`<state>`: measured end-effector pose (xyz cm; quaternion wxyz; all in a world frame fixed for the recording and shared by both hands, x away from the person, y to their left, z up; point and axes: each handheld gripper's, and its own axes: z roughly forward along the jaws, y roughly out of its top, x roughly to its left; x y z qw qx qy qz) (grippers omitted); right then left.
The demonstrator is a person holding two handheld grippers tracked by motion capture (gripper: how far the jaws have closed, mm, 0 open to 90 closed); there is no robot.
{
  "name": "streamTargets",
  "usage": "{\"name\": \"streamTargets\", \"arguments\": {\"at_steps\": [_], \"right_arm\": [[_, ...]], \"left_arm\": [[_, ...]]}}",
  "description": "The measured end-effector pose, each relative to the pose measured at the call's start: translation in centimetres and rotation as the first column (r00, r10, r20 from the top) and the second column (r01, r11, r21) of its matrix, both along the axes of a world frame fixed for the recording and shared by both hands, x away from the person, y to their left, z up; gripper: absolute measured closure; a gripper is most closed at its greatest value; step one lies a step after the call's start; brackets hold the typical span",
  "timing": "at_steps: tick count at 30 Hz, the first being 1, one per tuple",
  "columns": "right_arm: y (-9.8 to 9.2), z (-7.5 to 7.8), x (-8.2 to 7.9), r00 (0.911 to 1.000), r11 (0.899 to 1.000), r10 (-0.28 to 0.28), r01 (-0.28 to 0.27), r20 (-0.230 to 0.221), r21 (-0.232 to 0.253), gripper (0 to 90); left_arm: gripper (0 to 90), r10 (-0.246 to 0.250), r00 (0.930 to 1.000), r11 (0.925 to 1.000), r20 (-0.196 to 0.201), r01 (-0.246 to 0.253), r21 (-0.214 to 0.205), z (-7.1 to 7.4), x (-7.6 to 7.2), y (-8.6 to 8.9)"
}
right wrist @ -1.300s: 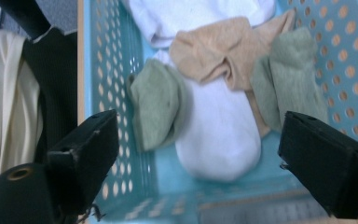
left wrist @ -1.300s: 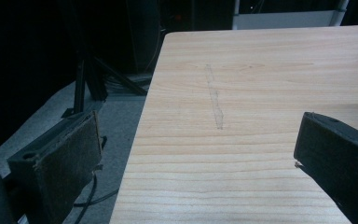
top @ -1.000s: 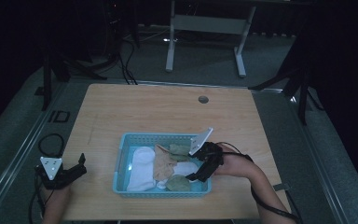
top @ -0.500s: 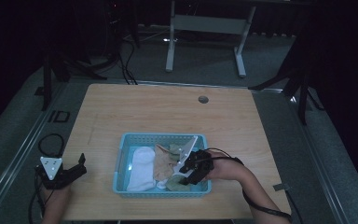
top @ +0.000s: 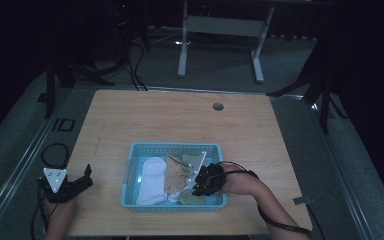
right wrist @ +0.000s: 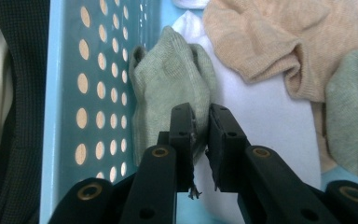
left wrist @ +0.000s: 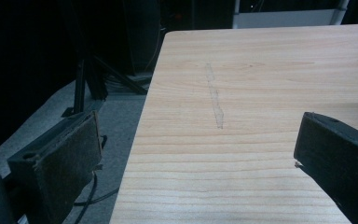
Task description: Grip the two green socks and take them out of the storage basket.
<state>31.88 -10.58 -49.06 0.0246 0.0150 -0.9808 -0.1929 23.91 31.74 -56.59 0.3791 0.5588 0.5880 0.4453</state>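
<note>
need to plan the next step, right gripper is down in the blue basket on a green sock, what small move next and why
Probably a short lift straight up. The right gripper has just been closing, and its jaws now pinch a fold of the pale green knitted sock beside the perforated blue plastic basket wall, so raising it should free the sock from the beige cloth.

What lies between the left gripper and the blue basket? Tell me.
Bare wooden table, seen in the high view: the left gripper sits open near the table's left edge, apart from the blue basket.
</note>
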Motion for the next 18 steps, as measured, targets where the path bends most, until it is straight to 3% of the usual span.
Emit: {"name": "streamTargets", "arguments": {"at_steps": [8, 18], "right_arm": [[0.0, 0.9, -0.2, 1.0000, 1.000, -0.005, 0.005, 0.005, 0.019, 82.7], [-0.4, 3.2, 0.0, 0.9996, 0.996, -0.019, 0.017, 0.020, 0.084, 83.2]], "left_arm": [[0.3, 0.001, 1.0000, 1.0000, 0.000, -0.001, 0.001, 0.0, 0.0, 0.0], [0.4, 0.001, 1.0000, 1.0000, 0.000, -0.001, 0.001, 0.0, 0.0, 0.0]]}}
